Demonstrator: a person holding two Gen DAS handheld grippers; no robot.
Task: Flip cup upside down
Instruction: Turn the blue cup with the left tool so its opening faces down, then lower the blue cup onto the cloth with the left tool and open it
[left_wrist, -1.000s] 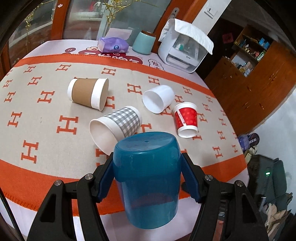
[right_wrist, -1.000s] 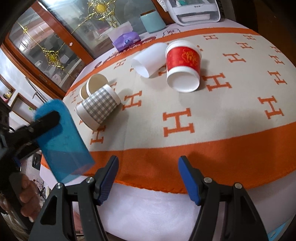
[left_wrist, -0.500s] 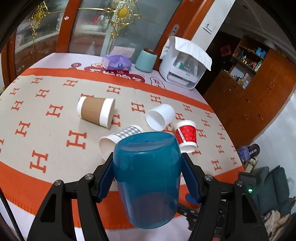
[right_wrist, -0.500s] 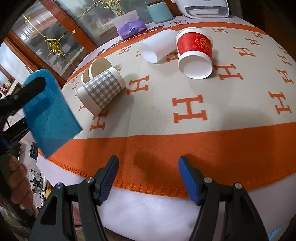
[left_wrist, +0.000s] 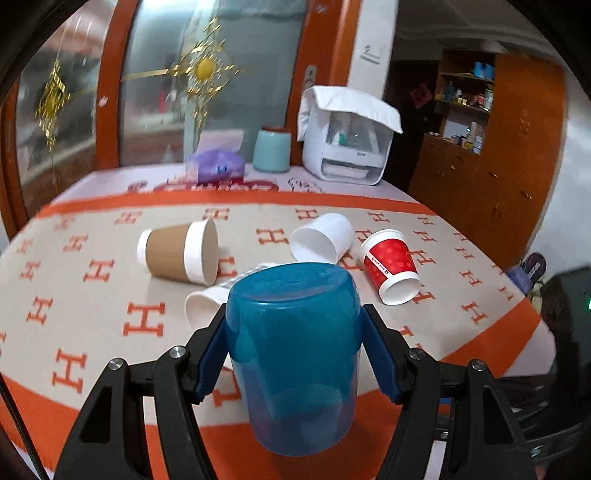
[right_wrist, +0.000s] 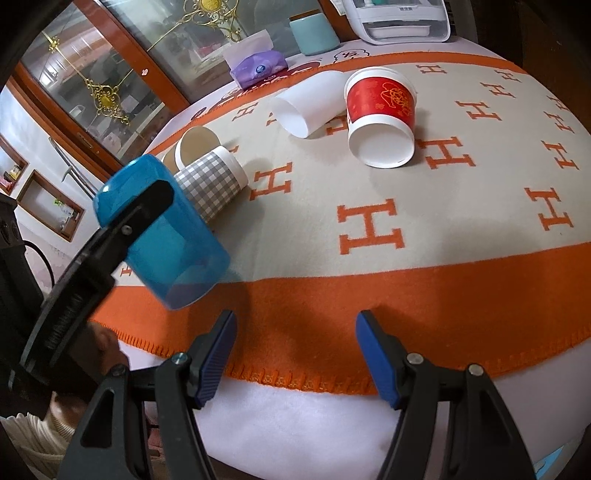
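Between the pads of the left hand-held gripper (left_wrist: 293, 352) sits the blue plastic cup (left_wrist: 293, 354), clamped on both side walls, closed base up and away from the wrist camera, open mouth down and toward it. Flip looks mostly done to me: cup is already inverted in the grasp, tilted a bit off vertical in the right wrist view (right_wrist: 162, 229), mouth angled down toward the orange border of the blanket (right_wrist: 369, 280). What's left: level it, lower it mouth-down onto the tabletop (right_wrist: 295, 417), release. Can't tell from either view whether the rim is touching the cloth yet; it reads as just above it, near the front edge. Right hand-held gripper (right_wrist: 295, 354) is spread wide, nothing between its pads, hanging over the blanket's front fringe, well to the right of the held cup. Ahead of the left hand-held gripper, other cups lie on their sides: checked paper cup (right_wrist: 212, 184) just beyond the blue one, brown-sleeved cup (left_wrist: 179, 254) further ahead and left, plain white cup (left_wrist: 321, 238) and red cup (left_wrist: 391, 266) ahead and right. Landing spot under the blue cup appears free, but the checked cup is close, so set-down wants to stay short of it.
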